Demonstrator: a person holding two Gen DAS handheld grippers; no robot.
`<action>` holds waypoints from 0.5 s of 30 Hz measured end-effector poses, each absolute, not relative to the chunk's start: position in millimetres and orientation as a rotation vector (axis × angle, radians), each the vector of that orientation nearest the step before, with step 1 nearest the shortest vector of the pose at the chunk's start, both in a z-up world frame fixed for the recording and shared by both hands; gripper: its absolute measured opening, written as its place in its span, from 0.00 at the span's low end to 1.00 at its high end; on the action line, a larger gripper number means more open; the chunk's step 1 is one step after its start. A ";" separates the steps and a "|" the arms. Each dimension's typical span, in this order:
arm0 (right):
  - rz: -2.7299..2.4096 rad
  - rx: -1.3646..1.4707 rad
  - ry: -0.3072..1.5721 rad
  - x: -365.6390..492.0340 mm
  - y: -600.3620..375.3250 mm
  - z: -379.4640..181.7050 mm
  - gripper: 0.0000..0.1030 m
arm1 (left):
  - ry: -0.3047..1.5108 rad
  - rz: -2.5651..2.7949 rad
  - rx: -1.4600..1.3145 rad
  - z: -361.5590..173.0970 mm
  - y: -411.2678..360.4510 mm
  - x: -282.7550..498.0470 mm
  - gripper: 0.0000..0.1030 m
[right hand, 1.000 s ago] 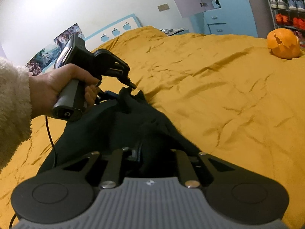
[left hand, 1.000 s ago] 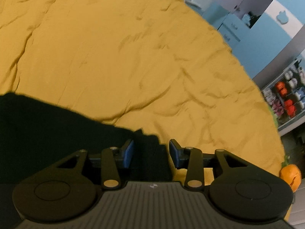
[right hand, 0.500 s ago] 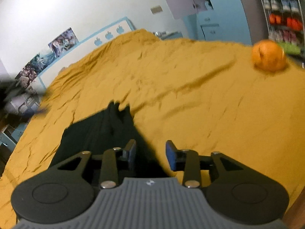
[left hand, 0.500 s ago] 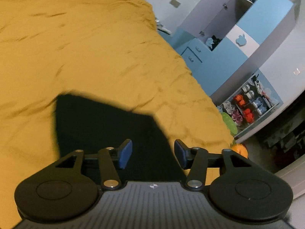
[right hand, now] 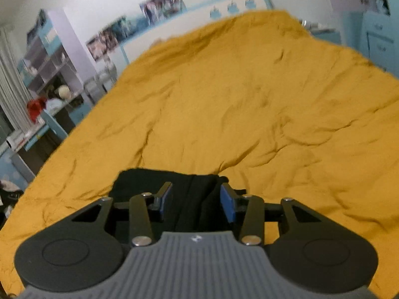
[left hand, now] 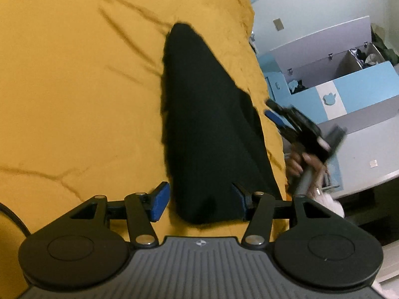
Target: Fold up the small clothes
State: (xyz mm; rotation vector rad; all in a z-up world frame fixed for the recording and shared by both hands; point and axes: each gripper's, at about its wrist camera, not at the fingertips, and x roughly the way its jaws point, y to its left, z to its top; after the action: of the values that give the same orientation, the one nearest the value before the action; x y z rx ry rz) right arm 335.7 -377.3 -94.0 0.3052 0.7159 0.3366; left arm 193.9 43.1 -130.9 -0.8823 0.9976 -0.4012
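A black garment [left hand: 204, 114] lies folded into a long narrow shape on the yellow bedspread [left hand: 74, 87]. My left gripper [left hand: 199, 204] stands open over the garment's near end, which lies between its blue pads [left hand: 159, 203] without being pressed. At the right of that view a hand [left hand: 304, 164] holds my right gripper [left hand: 274, 117] beside the garment's edge. In the right wrist view the right gripper [right hand: 197, 203] has its jaws opening. A ridge of the black garment [right hand: 139, 182] lies between them, not gripped.
The bedspread [right hand: 249, 99] stretches far ahead to a headboard with apple cut-outs [right hand: 232, 7]. A blue and white cabinet [left hand: 349, 87] stands past the bed's right edge. Shelves [right hand: 42, 62] and a cluttered desk [right hand: 37, 114] stand along its left side.
The right gripper was shut on the black cloth and has let go and opened. Both hands have swung sideways. The left gripper now faces along the folded garment, its jaws wider.
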 end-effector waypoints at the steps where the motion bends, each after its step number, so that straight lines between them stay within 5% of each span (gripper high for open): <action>1: 0.320 0.306 0.737 344.4 -373.6 -99.6 0.38 | 1.011 -0.412 -0.905 -135.7 42.7 196.6 0.61; 4: 0.278 0.304 0.820 364.8 -364.5 -120.7 0.38 | 1.046 -0.440 -0.945 -150.7 42.6 201.6 0.62; 6: 0.268 0.310 0.854 371.9 -362.4 -132.5 0.23 | 1.039 -0.443 -0.947 -153.8 41.3 204.5 0.62; 15: 0.279 0.307 0.740 364.4 -366.5 -115.7 0.07 | 1.029 -0.499 -1.035 -156.8 36.2 205.8 0.63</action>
State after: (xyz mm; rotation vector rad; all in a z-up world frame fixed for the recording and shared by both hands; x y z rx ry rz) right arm 364.4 -366.5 -115.7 0.3069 0.7403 0.2785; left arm 205.8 36.2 -156.8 -1.0346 1.0295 -0.4989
